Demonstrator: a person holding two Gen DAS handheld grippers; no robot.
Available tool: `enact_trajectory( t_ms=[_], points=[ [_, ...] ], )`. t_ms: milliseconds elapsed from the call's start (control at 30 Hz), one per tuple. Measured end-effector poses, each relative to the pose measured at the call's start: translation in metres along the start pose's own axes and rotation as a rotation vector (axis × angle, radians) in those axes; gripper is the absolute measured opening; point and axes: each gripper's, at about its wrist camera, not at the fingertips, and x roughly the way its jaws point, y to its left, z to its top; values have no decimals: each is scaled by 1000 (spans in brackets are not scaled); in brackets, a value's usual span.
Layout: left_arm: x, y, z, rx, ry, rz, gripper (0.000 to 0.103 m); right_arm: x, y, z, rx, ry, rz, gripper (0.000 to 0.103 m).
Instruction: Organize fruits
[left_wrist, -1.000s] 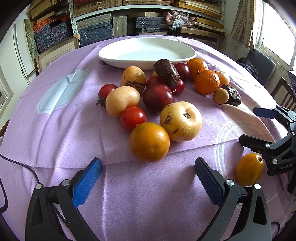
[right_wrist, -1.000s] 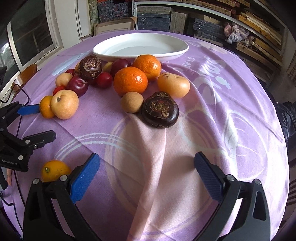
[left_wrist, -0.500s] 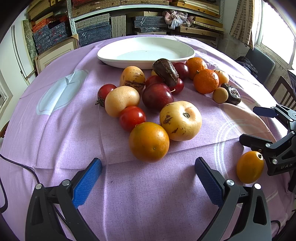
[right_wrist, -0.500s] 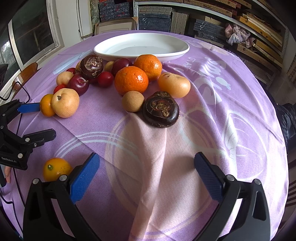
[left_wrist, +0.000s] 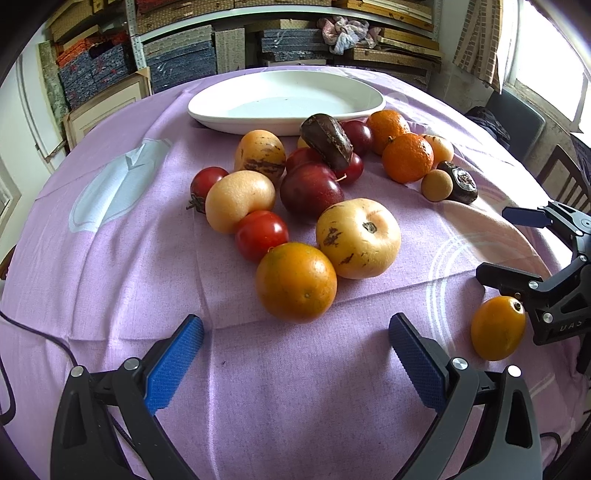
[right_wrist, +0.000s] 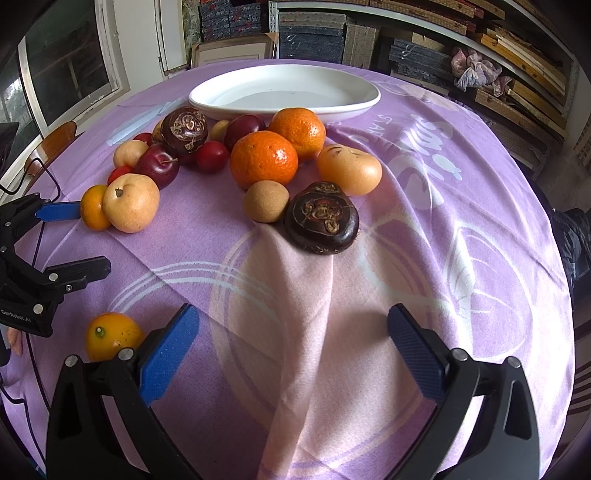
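Observation:
A pile of fruit lies on the purple tablecloth in front of an empty white oval dish (left_wrist: 286, 101) (right_wrist: 284, 92). Nearest my left gripper (left_wrist: 295, 363) is an orange (left_wrist: 296, 282), with a yellow apple (left_wrist: 358, 238) and a red tomato (left_wrist: 261, 234) behind it. The left gripper is open and holds nothing. My right gripper (right_wrist: 291, 354) is also open and empty, with a dark brown fruit (right_wrist: 322, 222) and a small tan fruit (right_wrist: 266, 201) ahead of it. A small yellow-orange fruit (left_wrist: 498, 328) (right_wrist: 110, 336) lies apart, beside the right gripper's left finger.
Two tangerines (right_wrist: 264, 160) and a pale pear-like fruit (right_wrist: 349, 170) sit near the dish. Shelves of stacked boards (left_wrist: 184, 59) stand behind the table. A chair (left_wrist: 565, 181) is at the right edge, and a black cable (left_wrist: 37, 332) trails over the left.
Both views have shifted slightly; the fruit pile looks a little closer in the right wrist view. No fruit has moved and both grippers stay open.

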Motion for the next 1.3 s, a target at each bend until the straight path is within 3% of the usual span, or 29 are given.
enact_trajectory(
  t_ms=[100,333,400,567,700,733,867,967,1200,1300],
  points=[
    [-1,2,-3,28,-37,-21,100,-1,-2,-1,-15,-4,14,99],
    [1,5,0,50,-34,-48,100,-5,-6,-6,-86,-14,70,99],
    [-7,7,-2,45,-82,-99,100,-13,-11,-9,-57,-64,91,99],
    [-26,6,-3,60,-217,-101,100,-52,-9,-21,-61,-259,137,99],
    [-27,1,-1,81,-222,-151,99,-70,5,-29,-108,-327,186,99],
    [-26,0,0,81,-216,-177,95,-74,10,-31,-125,-340,190,99],
    [-23,2,0,65,-207,-236,92,-74,25,-31,-164,-331,233,93],
    [-23,1,-1,73,-215,-243,92,-67,35,-28,-201,-281,257,55],
    [-19,2,0,71,-198,-246,92,-52,51,-25,-271,-201,289,54],
    [-14,5,2,55,-173,-254,86,-48,57,-24,-290,-177,298,54]
  ],
)
